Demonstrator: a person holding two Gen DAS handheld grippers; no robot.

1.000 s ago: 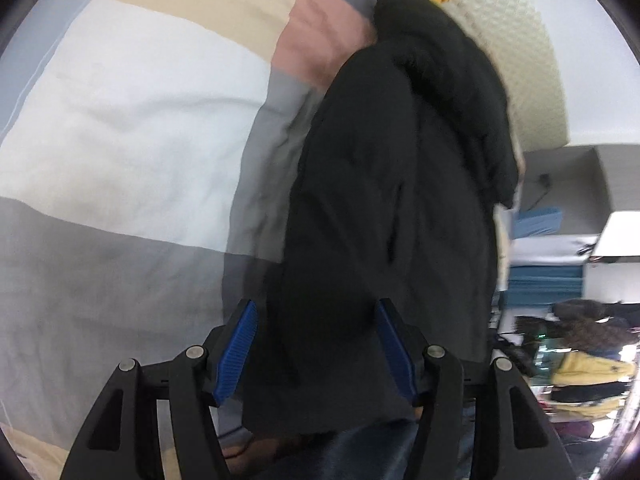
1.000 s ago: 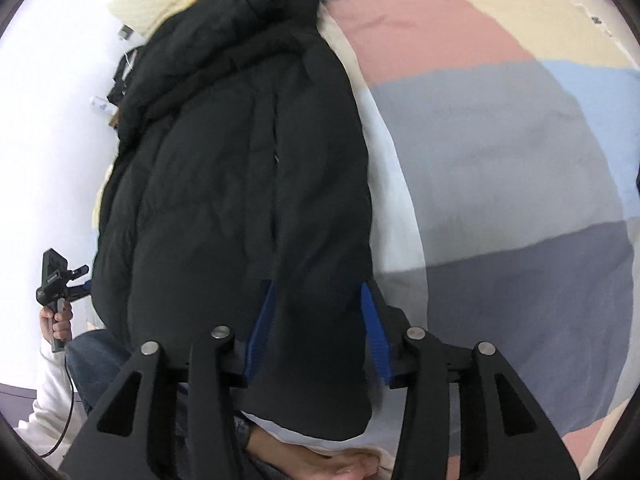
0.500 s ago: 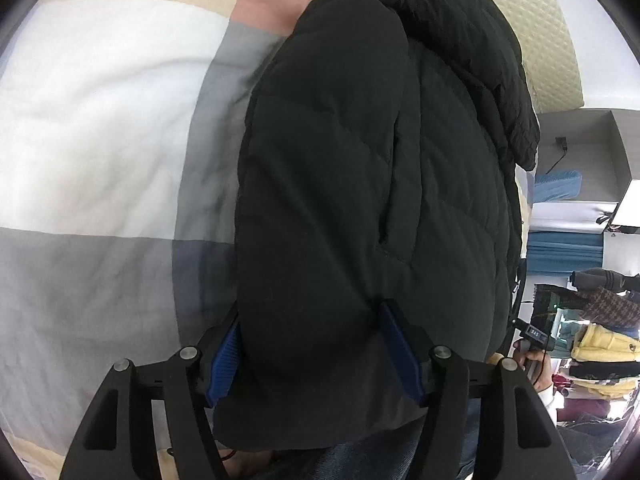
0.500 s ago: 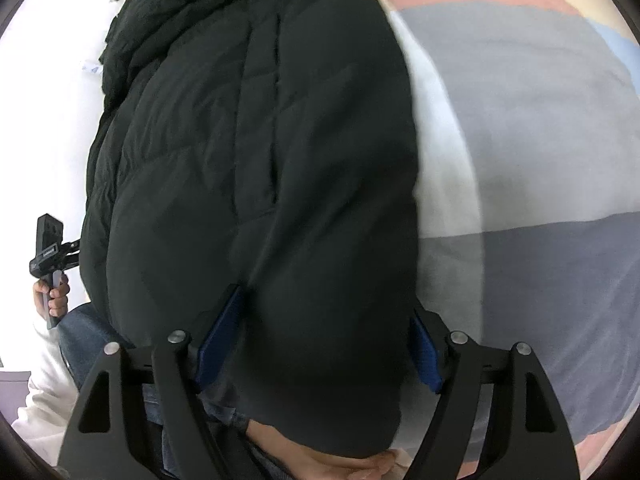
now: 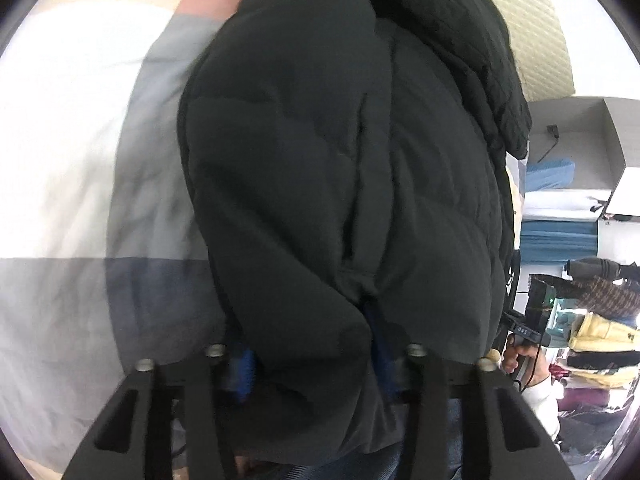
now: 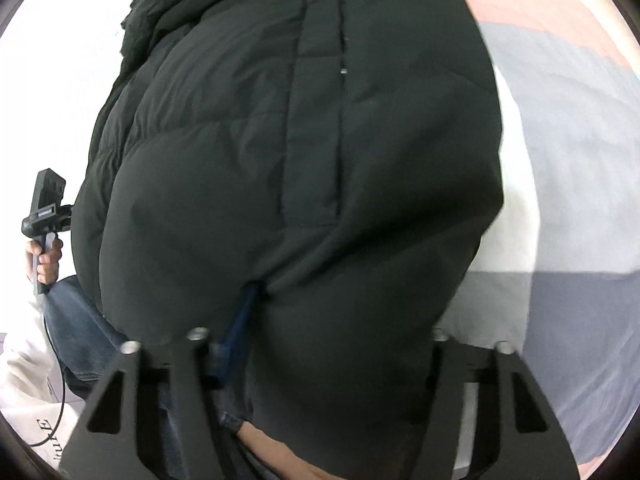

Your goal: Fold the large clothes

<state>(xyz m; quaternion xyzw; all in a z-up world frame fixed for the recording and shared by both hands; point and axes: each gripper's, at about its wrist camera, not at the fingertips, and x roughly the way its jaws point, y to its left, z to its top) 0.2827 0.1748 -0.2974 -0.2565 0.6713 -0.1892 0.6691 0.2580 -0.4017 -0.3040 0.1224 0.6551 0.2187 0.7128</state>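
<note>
A large black puffer jacket [image 5: 344,168] lies lengthwise on a bed and fills most of both views [image 6: 304,168]. My left gripper [image 5: 310,360] has the jacket's near hem bulging between its blue fingers [image 5: 242,372], which press into the fabric. My right gripper [image 6: 336,344] also has the hem between its fingers; only the left blue finger [image 6: 240,320] shows, the other is buried under fabric. The hood lies at the far end.
The bed cover [image 5: 80,160] has white, grey, pink and beige patches [image 6: 580,160]. A quilted headboard [image 5: 532,32] stands at the far end. Shelves with folded clothes [image 5: 600,340] are at right. The person's jeans [image 6: 80,332] are close below.
Both grippers have moved forward onto the jacket's near hem, and the fabric now bunches between the fingers. The jacket fills much more of each view.
</note>
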